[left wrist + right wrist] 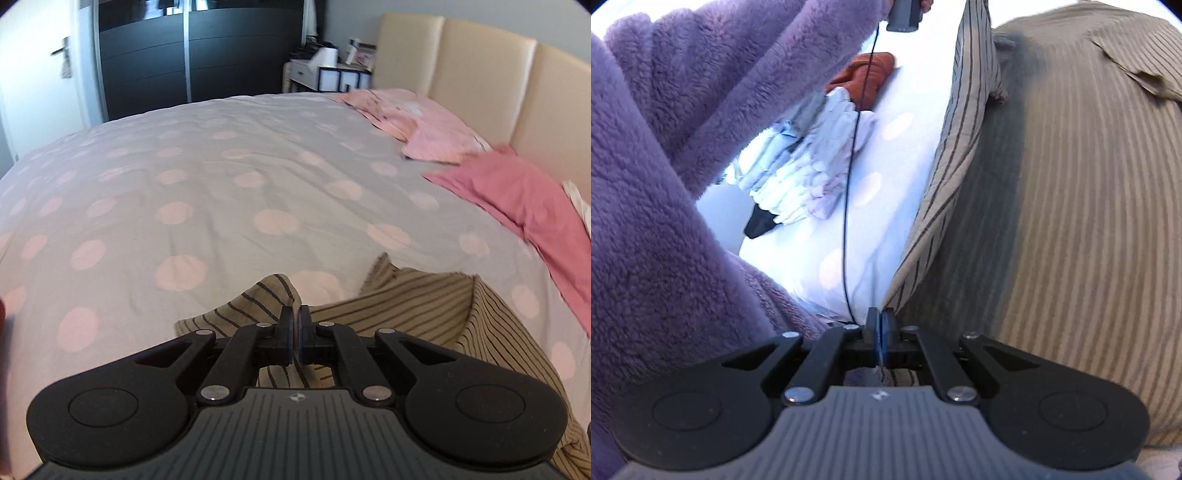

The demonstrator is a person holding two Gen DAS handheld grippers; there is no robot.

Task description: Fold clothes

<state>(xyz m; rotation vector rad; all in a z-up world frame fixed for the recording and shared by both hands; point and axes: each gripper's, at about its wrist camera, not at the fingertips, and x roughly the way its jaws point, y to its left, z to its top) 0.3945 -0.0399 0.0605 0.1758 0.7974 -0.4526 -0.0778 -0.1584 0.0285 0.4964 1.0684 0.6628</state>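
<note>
Striped garment, soft, light and limp, hangs over the bed with left gripper and right gripper fingers pinched on its edges, best held by corners.

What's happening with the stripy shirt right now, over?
Left tool shut on striped shirt. Right tool shut on its edge. Shirt partly lifted over spotted duvet. Crumpled white garment lies beside, apart.

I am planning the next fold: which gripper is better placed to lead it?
Probably the left gripper: it pinches a shirt edge with open bed ahead. The right gripper faces the sleeve.
</note>
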